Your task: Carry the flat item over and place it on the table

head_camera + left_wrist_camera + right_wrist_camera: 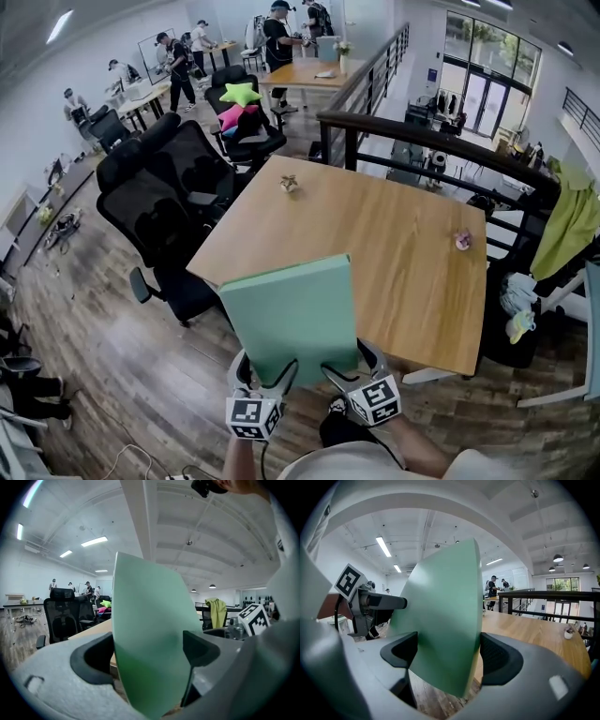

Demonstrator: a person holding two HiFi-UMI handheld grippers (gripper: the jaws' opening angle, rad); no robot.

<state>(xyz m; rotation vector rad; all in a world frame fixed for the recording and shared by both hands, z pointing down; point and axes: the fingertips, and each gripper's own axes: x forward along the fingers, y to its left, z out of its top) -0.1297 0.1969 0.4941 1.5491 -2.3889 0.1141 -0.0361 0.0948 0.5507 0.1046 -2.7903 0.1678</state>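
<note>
Head view: green panel's nearly at the table, just not down yet

The flat green panel [292,319] is held up in the air and tilted, with its far part over the near edge of the wooden table [403,253]. The left gripper [267,375] and right gripper [354,367] each pinch its near edge, and both gripper views show the jaws closed onto it. I'd say the carry is basically done. What's left is laying it flat on the tabletop and letting go.
</note>
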